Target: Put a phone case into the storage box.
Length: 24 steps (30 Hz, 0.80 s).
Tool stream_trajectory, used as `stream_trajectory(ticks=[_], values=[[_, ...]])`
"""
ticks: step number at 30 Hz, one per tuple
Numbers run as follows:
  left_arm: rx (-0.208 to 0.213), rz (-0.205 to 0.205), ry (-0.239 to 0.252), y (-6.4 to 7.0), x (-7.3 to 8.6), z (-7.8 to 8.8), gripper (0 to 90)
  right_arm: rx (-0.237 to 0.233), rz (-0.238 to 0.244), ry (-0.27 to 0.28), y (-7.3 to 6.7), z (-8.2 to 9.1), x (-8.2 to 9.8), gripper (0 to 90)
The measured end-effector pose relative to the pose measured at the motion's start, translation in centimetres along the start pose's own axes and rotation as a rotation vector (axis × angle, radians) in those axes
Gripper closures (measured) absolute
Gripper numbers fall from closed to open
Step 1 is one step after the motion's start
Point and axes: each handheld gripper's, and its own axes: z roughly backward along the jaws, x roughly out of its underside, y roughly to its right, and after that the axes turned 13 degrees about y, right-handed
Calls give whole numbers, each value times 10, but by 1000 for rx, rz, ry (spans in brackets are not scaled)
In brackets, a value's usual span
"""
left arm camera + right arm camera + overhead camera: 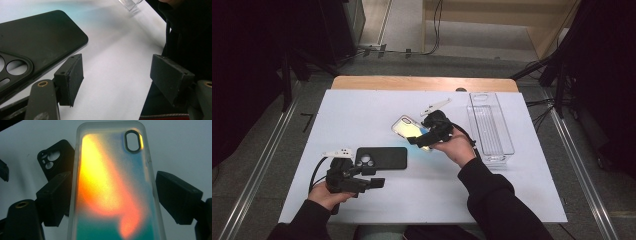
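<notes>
I am holding the iridescent phone case (413,131) with the right gripper (435,131), lifted off the white table (362,107) near its middle. In the right gripper view the jaws are standing partly closed on either side of the case (112,187): the left pad is touching its long edge, while the right pad is sitting just beside the opposite edge, so I cannot tell whether the pads are pressing. The case's camera cutout is pointing away from the gripper. The left gripper (357,181) is resting near the table's front left, its jaws standing wide apart with only bare table between them in the left gripper view. The black phone case (381,157) is lying flat just beyond the left gripper, well apart from the iridescent one. A clear plastic tray (490,127) is standing at the right of the table.
</notes>
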Motion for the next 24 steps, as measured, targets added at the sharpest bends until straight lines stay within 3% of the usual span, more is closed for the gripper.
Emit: stream_trajectory(ticks=[4,8,15,17,22,24], values=[[12,2,16,2,-2,0,249,-5,-12,-7,-2,14,6,152],[34,59,20,3,-7,1,205,4,-6,3,-3,29,13,152],[2,16,50,10,-10,-1,202,-2,-16,20,-4,53,28,151],[0,25,49,11,-10,-2,203,1,-28,24,-5,59,34,151],[-79,18,40,14,-13,-8,204,12,-58,41,-8,70,51,151],[-75,11,34,15,-13,-10,204,18,-74,42,-12,70,59,151]])
